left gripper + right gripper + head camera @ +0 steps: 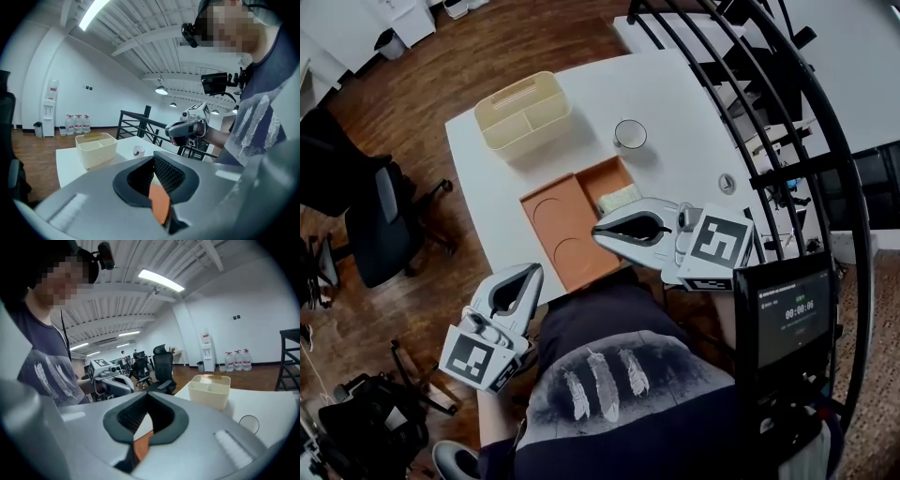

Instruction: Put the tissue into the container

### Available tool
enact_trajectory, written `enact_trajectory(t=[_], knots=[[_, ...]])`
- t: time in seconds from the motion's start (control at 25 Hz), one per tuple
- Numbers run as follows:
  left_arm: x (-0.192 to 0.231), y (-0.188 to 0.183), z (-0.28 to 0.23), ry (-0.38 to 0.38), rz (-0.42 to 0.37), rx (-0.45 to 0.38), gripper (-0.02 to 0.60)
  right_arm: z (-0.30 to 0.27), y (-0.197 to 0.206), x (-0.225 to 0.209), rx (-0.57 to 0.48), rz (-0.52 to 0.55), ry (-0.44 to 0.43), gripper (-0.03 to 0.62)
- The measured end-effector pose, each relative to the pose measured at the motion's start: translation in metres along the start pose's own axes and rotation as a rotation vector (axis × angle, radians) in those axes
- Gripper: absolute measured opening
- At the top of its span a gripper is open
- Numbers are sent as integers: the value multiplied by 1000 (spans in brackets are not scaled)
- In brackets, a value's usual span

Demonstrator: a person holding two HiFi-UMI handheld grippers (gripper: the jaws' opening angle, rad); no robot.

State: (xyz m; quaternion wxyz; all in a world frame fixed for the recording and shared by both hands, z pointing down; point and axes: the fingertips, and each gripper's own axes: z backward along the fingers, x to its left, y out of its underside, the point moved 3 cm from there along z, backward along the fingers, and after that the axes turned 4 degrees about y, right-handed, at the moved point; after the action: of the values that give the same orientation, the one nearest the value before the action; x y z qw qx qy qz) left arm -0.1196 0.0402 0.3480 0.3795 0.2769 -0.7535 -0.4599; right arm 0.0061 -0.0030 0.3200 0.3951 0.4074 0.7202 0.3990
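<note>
Both shut: left gripper (533, 270), right gripper (597, 232); tissue (619, 198) in tray (551, 221)

The person wears a dark navy T-shirt (609, 394) printed with three pale feathers (605, 380) on the front. The left gripper (529, 272) and right gripper (600, 233) have smooth grey shells, black ribbed jaw linings and a black-and-white marker cube (717, 241) each.

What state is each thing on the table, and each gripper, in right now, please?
container: upright, compartments empty.
tray: flat on the table, round recesses empty.
tissue: lying in the tray's small compartment, not in the container.
cup: upright on the table.
left gripper: fingers shut, empty, at the table's near edge.
right gripper: fingers shut, empty, above the tray.
</note>
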Motion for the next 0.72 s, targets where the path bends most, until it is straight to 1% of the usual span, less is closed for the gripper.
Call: enact_trajectory(t=[0.28, 0.44, 0.56, 0.72], knots=[[-3, 1, 0, 5, -15, -4, 3, -3, 0, 2, -7, 2, -8, 3], [-4, 2, 2, -13, -4, -6, 3, -4, 3, 4, 3, 0, -22, 3], [-5, 2, 6, -24, -8, -9, 3, -7, 1, 7, 1, 9, -42, 3], [-7, 2, 8, -48, 8, -16, 3, -10, 0, 11, -10, 29, -61, 3]])
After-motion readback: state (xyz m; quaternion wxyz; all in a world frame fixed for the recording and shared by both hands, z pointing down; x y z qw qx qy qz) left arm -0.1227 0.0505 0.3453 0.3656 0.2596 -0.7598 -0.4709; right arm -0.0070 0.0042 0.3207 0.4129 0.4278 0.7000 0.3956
